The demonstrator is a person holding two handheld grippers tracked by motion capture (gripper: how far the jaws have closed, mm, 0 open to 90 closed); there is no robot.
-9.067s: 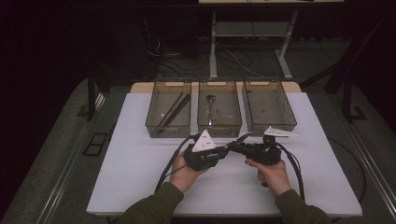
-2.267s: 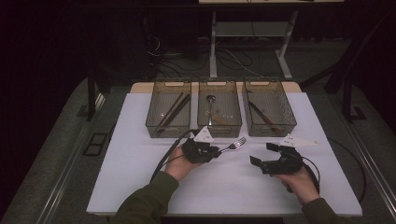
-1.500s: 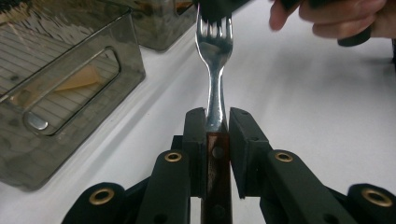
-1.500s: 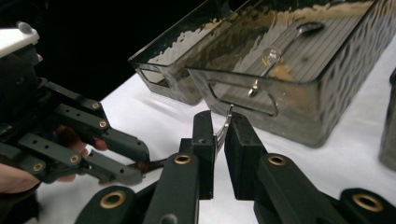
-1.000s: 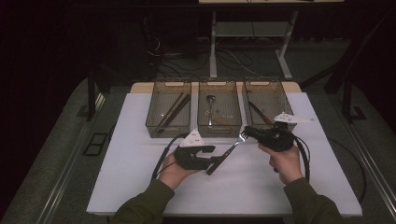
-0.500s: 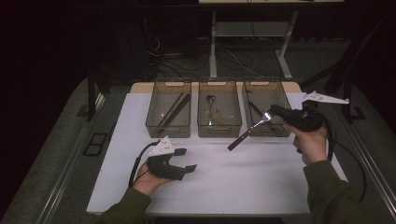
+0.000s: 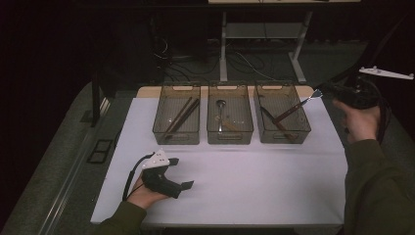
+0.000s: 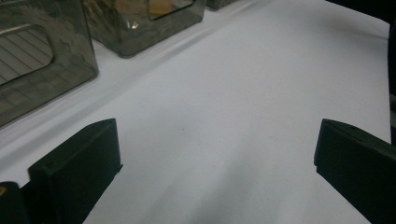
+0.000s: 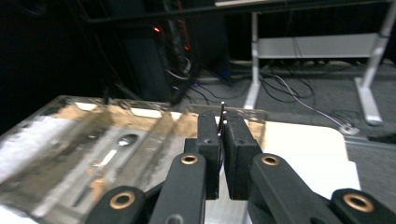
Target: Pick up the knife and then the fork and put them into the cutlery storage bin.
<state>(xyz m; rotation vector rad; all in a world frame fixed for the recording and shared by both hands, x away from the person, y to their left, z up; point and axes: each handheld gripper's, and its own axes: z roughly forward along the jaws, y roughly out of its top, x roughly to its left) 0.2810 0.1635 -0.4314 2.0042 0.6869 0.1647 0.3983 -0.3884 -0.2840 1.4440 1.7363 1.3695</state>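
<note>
My right gripper is raised beside the right bin and is shut on a fork. The fork's brown handle slants down into that bin. In the right gripper view the tines stick up from between the closed jaws of the right gripper. My left gripper lies low at the front left of the white table. Its jaws have just been opening. In the left gripper view the left gripper stands wide open, with bare table between the jaws.
Three smoky clear bins stand in a row at the back of the table. The left bin holds chopsticks, the middle bin a spoon. Another dark utensil lies in the right bin. Cables and table legs sit behind on the floor.
The right hand carried the fork up and to the right, to over the right bin. The left hand drew back to the front left and its jaws opened wide.
</note>
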